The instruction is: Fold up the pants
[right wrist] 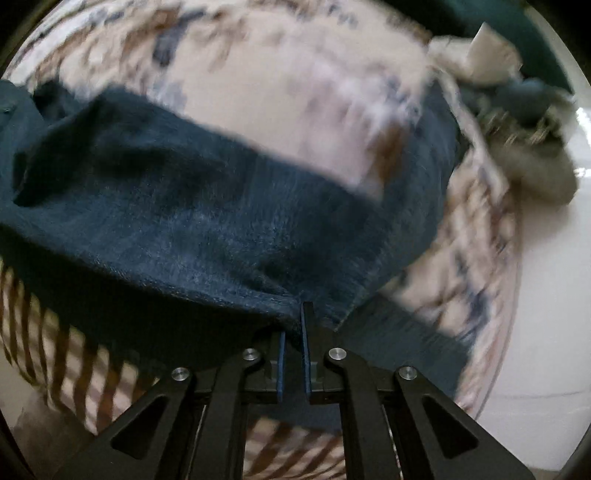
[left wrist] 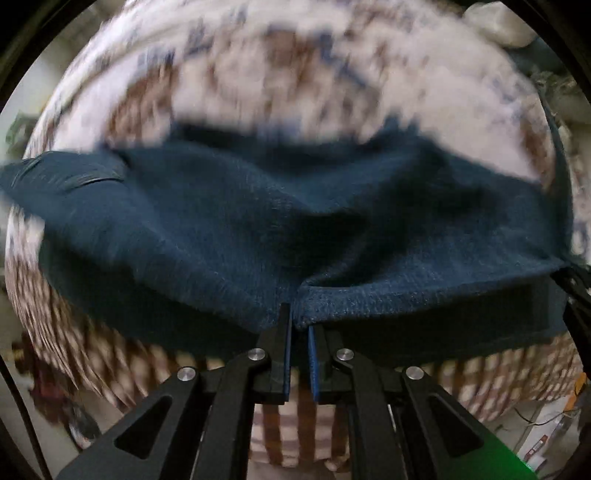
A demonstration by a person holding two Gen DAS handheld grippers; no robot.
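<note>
The dark blue pants [left wrist: 258, 221] hang across the left wrist view, lifted above a patterned white, brown and blue cloth [left wrist: 295, 74]. My left gripper [left wrist: 297, 321] is shut on the near edge of the pants. In the right wrist view the pants [right wrist: 221, 221] stretch from the left side down to my right gripper [right wrist: 293, 325], which is shut on another part of the same edge. The other gripper's black frame [left wrist: 576, 291] shows at the right edge of the left wrist view, holding the pants there. Both views are blurred by motion.
A heap of grey and white clothes [right wrist: 517, 110] lies at the far right of the patterned cloth, also in the left wrist view [left wrist: 498, 22]. A white floor [right wrist: 554, 295] lies to the right. Clutter and wires [left wrist: 546, 424] sit at the lower right.
</note>
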